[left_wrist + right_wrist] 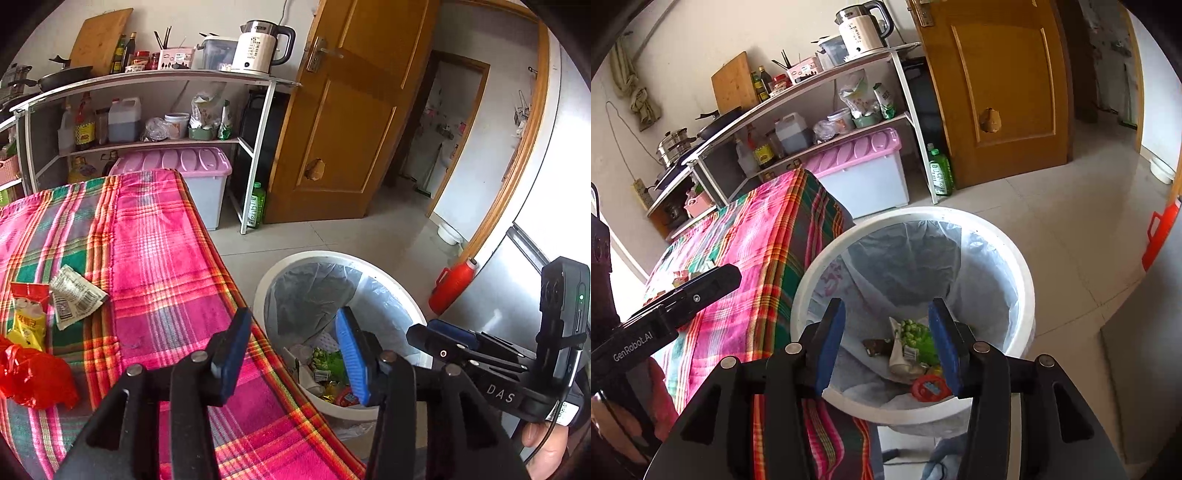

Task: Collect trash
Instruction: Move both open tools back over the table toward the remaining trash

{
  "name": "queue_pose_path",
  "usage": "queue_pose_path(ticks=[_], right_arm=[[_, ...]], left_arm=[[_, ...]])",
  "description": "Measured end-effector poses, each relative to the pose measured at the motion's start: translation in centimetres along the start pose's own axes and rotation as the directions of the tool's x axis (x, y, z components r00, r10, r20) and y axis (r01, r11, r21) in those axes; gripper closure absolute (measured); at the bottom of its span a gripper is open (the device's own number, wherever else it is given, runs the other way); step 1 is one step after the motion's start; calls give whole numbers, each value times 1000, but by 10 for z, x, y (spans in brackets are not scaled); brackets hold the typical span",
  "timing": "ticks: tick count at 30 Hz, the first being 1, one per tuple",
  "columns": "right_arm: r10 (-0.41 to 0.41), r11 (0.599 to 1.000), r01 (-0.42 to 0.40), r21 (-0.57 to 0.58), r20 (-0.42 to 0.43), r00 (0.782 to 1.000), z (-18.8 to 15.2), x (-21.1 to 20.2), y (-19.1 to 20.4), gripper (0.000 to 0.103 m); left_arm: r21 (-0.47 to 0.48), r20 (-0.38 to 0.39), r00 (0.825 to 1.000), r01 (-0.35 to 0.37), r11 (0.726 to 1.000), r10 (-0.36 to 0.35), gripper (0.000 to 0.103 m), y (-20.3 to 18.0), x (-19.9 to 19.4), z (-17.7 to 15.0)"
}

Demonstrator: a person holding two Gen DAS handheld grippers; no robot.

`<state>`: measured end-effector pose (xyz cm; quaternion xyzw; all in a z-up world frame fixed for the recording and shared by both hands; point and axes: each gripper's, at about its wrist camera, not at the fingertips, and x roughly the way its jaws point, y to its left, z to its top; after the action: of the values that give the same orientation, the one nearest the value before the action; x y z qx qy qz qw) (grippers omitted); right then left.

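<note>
Both claws are hanging spread and empty, the left claw [291,354] sitting nearer the remaining wrappers [75,295], which are lying leftward on the surface [166,258], while the right claw [886,347] is hovering over the bin [1023,280].

Home kitchen: kettle [263,46], pans [62,75], oils [85,125].

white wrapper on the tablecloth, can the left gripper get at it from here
Probably yes: the left gripper is open and empty, and the white wrapper lies flat on the tablecloth with bare cloth between them.
</note>
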<state>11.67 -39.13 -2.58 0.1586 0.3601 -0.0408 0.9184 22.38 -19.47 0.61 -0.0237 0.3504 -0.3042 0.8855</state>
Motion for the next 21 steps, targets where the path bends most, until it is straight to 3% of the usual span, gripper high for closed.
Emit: queue_pose_path(ticks=[10, 21], right_arm=[[86, 994, -83, -74, 30, 996, -1, -14, 45, 55], [188, 967, -187, -175, -14, 982, -14, -8, 98, 55]], left_arm=[[-35, 88, 993, -78, 996, 80, 53, 30, -56, -11], [-115, 113, 978, -161, 980, 174, 53, 75, -97, -35]])
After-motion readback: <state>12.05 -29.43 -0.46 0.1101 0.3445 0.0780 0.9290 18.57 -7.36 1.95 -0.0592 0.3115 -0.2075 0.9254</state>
